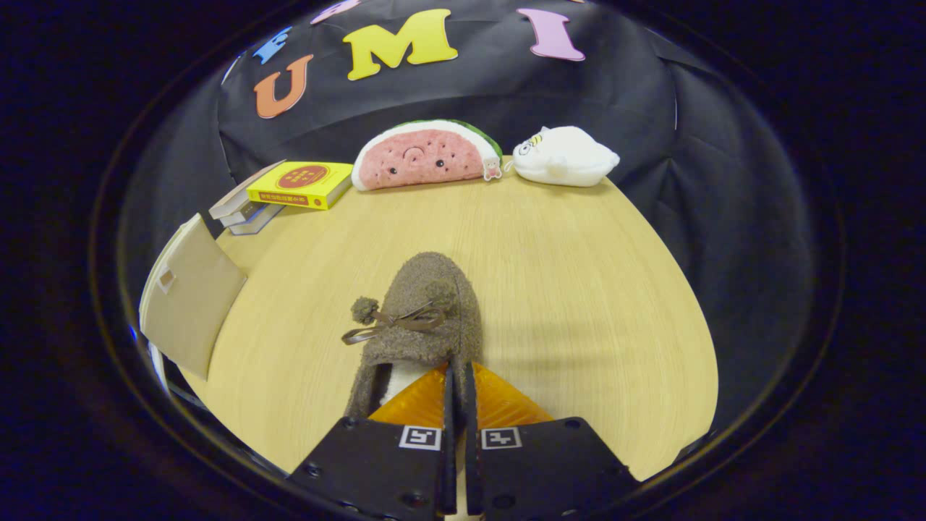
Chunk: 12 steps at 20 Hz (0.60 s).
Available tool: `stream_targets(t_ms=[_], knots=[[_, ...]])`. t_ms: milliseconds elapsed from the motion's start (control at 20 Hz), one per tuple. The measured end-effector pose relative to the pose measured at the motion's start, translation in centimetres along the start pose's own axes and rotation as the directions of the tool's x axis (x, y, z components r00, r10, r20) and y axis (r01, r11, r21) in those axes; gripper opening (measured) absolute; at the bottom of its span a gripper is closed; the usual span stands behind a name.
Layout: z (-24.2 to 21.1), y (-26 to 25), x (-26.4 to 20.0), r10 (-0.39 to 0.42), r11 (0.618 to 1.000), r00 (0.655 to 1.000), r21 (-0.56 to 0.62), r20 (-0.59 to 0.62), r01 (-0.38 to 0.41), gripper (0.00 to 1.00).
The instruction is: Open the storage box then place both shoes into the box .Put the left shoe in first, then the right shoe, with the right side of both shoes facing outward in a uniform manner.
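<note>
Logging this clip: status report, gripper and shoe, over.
Gripper fingers pinched on the brown fuzzy shoe at its collar edge. Shoe toe points toward the watermelon plush. Table ahead of the shoe unobstructed.

Our gripper [458,373] sits with its fingers nearly closed on the right collar edge of the fuzzy brown slipper [423,318], which blocks the way straight ahead. To the right of the slipper we have a wide open stretch of wooden table [593,289]. At the far edge, a yellow book [300,184] on a stack, a watermelon plush [427,155] and a white plush [564,157] line the wall. On the left, the storage box [189,300] stands in the way.
</note>
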<state>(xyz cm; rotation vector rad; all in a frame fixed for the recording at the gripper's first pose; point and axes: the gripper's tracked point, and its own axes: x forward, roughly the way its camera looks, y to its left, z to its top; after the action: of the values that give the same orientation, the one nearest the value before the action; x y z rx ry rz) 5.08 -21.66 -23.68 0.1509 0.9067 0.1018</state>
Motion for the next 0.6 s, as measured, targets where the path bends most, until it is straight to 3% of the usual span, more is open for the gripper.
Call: stream_targets(t_ms=[50, 300, 600], knots=[[0.1, 0.2, -0.2, 0.008, 1.0, 1.0, 0.019, 0.001, -0.008, 0.0], [0.1, 1.4, -0.5, 0.082, 0.984, 0.997, 0.156, 0.009, -0.082, 0.0], [1.7, 5.4, -3.2, 0.108, 0.978, 0.992, 0.169, 0.071, -0.119, 0.0]])
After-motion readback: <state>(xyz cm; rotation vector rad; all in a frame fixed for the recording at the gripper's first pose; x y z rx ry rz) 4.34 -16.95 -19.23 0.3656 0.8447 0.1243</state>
